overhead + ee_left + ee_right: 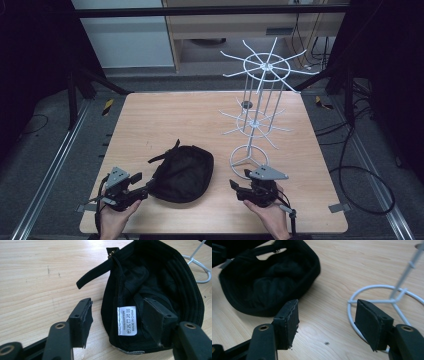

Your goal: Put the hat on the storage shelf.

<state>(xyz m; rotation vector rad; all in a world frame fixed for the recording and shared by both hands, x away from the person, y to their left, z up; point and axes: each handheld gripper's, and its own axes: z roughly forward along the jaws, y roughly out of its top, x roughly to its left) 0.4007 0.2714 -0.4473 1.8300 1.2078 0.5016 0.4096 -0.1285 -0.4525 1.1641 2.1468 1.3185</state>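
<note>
Reaching for the upturned black cotton cap (155,290) on the wooden table (165,115), the left gripper (125,315) straddles its rim with jaws spread, needing closure next, while the right gripper (327,322) waits open.

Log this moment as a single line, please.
left tongs: open, astride rim of black cap | right tongs: open, above table near white rack base | cap: upside down, unlifted

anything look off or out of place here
The black cap lies upside down on the table, its care label showing and its strap sticking out, rather than hanging on the white wire rack. Nothing looks spilled or broken.
</note>
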